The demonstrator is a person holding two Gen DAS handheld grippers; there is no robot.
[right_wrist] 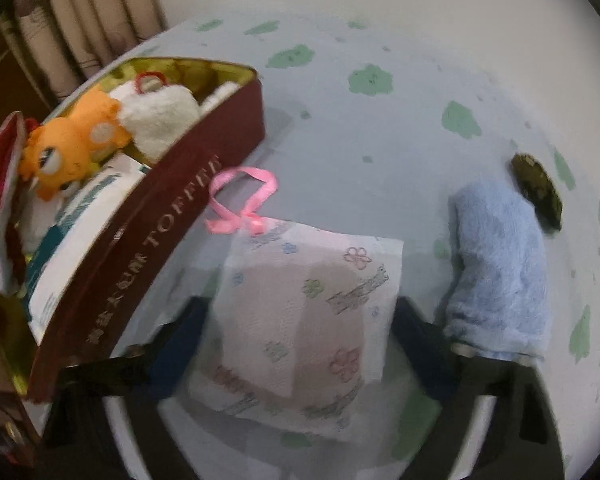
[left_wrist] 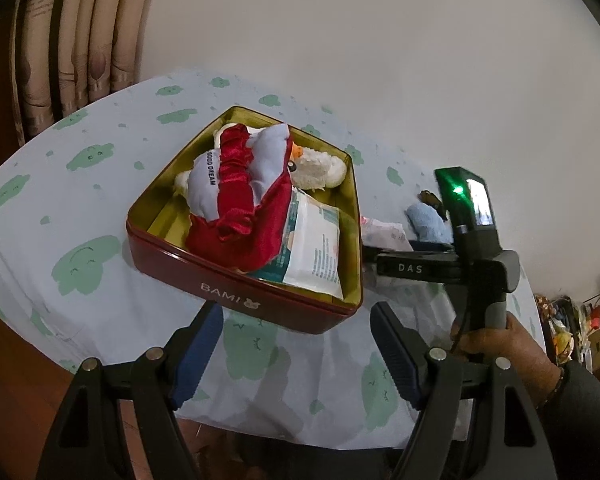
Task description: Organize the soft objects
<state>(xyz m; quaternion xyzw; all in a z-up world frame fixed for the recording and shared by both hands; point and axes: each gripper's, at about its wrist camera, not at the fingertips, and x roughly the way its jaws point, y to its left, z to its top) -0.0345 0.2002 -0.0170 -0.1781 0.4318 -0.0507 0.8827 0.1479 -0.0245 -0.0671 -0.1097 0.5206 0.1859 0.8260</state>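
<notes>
Tongs first: your left tongs [left_wrist: 296, 312] hang released with nothing between them, just in front of the red tin [left_wrist: 236, 292], probably parked there so they can steady it or tuck things down. Your right tongs [right_wrist: 300, 312] straddle the printed pouch [right_wrist: 308, 320] that lies on the cloud-print sheet [right_wrist: 340, 128] just to the right of the tin. One finger sits at each side edge of the pouch, but the blur means I cannot tell whether the pads already press on it. You come at it steeply from above, which suits a flat, limp packet. Its pink ribbon loop [right_wrist: 244, 200] points towards the tin wall.

Further right of the tin, near the pouch but apart from it, the fluffy blue cloth [right_wrist: 500, 272] waits on the sheet, with a small dark object [right_wrist: 536, 192] touching its far end.

Inside the tin, the wipes pack [left_wrist: 316, 248] lies flat at the near right. The red satin and grey bundle [left_wrist: 236, 196] is heaped across the middle, and the orange plush [right_wrist: 72, 148] and white plush [right_wrist: 160, 120] fill the back. Little room is left, so I judge the pouch should go in flat on top.

Beyond the tin hang the curtains [left_wrist: 80, 40].
</notes>
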